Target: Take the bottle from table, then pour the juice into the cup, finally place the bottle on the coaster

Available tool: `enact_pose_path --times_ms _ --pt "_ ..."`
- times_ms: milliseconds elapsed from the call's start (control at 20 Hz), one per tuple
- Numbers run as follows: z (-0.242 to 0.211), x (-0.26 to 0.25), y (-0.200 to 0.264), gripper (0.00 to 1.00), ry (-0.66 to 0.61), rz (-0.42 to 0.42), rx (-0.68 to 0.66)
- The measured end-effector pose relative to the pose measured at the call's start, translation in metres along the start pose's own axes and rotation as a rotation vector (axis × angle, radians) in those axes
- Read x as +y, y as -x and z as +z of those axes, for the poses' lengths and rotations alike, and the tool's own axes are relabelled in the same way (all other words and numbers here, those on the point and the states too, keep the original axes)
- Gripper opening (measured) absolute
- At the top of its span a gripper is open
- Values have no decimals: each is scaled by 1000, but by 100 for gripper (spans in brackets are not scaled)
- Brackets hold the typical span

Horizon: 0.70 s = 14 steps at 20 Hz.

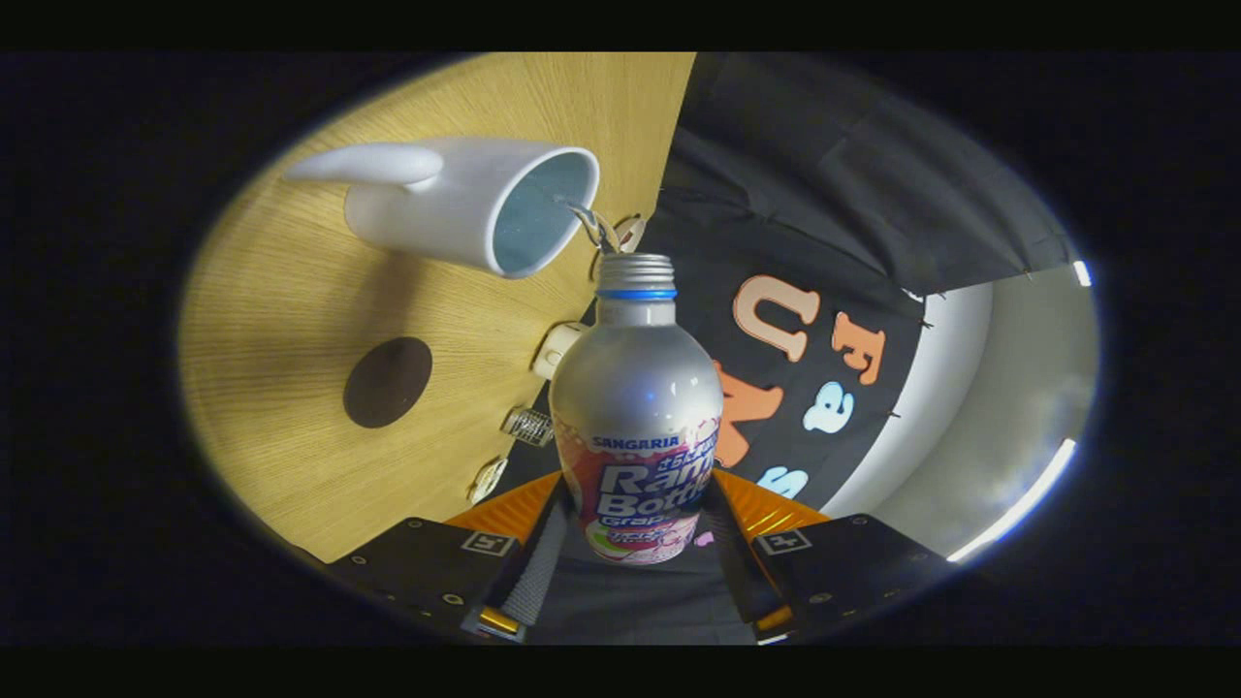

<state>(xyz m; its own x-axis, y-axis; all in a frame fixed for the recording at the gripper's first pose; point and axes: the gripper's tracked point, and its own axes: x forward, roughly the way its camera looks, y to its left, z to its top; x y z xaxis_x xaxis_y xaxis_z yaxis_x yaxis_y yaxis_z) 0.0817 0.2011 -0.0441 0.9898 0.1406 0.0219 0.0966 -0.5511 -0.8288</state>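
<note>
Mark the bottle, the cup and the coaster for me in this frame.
bottle (pixel 635 388): gripper view, on its silver shoulder, between the fingers.
cup (pixel 436 208): gripper view, on its white outer wall.
coaster (pixel 387 382): gripper view, on the middle of the dark disc.

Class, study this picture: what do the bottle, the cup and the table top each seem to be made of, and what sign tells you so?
Bottle, held between the gripper fingers: probably aluminium, brushed silver sheen, threaded metal neck. Cup: likely glazed ceramic, smooth glossy white. Table: wood or wood-look laminate, fine pale grain.
</note>
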Motion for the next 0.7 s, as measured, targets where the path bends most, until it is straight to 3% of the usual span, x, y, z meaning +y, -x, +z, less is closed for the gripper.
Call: enact_pose_path --times_ms 700 --pt "-3 -8 -1 75 92 16 -9"
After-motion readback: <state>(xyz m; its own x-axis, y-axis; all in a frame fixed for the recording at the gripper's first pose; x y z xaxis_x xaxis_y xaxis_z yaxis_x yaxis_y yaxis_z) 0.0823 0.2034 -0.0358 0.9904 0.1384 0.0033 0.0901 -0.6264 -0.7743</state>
